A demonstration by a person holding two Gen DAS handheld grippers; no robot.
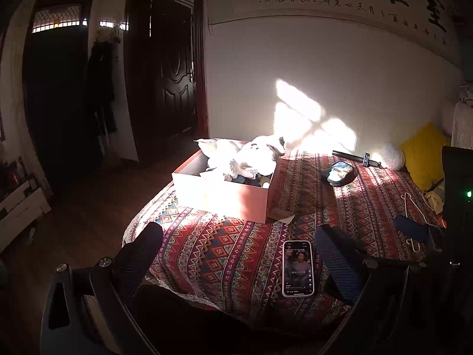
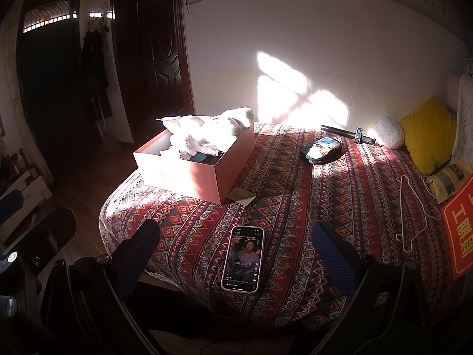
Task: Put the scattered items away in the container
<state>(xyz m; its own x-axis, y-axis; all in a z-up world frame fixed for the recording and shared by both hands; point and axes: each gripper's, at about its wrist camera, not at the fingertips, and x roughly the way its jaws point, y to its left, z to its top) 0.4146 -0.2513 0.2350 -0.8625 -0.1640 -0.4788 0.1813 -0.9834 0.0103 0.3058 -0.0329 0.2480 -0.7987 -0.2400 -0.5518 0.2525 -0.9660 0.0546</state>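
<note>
Holding both grippers (image 1: 236,260) (image 2: 233,254) spread and empty, you face the pink cardboard box (image 2: 189,174), white plush toy (image 2: 207,136) piled inside, at the patterned bedspread's (image 2: 325,195) far-left corner.

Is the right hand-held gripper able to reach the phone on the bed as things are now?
Probably yes: the right hand-held gripper is open, the phone lies flat between its fingers, nothing covering it.
</note>
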